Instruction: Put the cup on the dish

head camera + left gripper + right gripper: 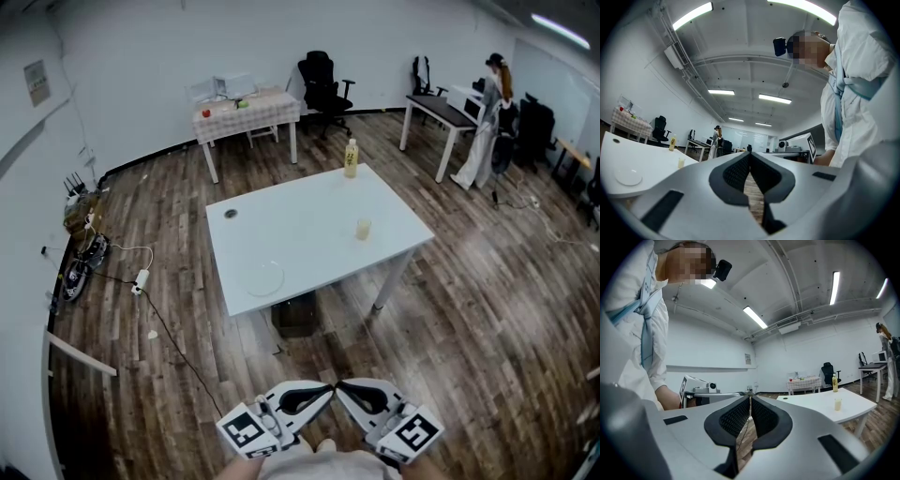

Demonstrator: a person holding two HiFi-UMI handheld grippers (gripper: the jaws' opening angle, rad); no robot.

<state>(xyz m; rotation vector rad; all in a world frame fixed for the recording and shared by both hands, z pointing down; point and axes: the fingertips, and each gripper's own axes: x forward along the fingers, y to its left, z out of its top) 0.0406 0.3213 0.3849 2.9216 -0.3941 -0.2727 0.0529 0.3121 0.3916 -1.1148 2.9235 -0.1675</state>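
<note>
Both your tools sit low at the bottom edge of the head view, tips nearly touching each other, and the frame cuts off your hands behind the marker cubes. The left gripper (328, 387) (750, 157) is clenched with nothing in it: in its own view the dark pads meet at the tips and only wooden floor shows through the slit below them. The right gripper (342, 385) (750, 399) is clenched and empty in the same way.

The cup (363, 229) (681, 162) (838, 404) stands upright on the white table (309, 211), near the table's right edge and well apart from both tools. It is small and pale yellow, and you cannot tell whether anything is in it. The dish (265, 277) (628, 177) lies near the front left corner of the same table, well apart from the cup. It is white on white, so only its faint rim shows.

A bottle (351, 158) (672, 142) (835, 383) stands at the far edge of the table. A small dark round thing (231, 214) near the far left corner is too small to name. A dark box (295, 314) is half hidden under the table's near edge. In the far right corner, a person (489, 122) stands beside another table.
</note>
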